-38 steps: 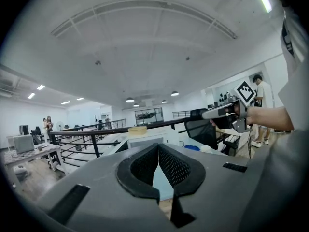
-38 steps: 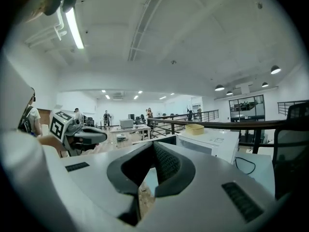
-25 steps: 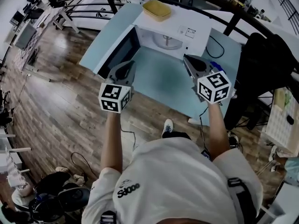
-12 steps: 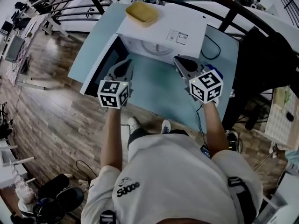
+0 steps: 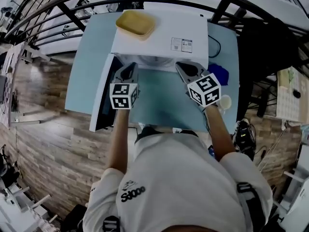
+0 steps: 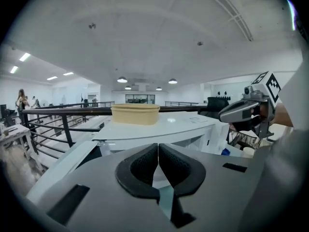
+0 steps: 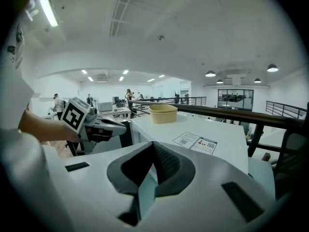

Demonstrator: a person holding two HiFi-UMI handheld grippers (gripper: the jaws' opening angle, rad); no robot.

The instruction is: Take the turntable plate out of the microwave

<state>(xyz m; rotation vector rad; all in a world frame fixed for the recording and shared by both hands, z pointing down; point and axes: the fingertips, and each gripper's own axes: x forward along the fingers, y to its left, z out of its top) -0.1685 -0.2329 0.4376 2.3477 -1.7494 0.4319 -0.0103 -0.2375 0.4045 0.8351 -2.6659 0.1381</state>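
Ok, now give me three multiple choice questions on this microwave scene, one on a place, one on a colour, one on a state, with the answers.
1. Relative to the microwave, where is the tan container?
A) inside it
B) on top of it
C) on the floor beside it

2. What colour is the table?
A) red
B) black
C) light blue

3. How is the microwave door?
A) swung open
B) shut
C) taken off

Answers:
1 B, the container rests on the white top panel.
2 C, bare light blue surface shows around the microwave.
3 A, the door stands out toward the person at the left in the head view.
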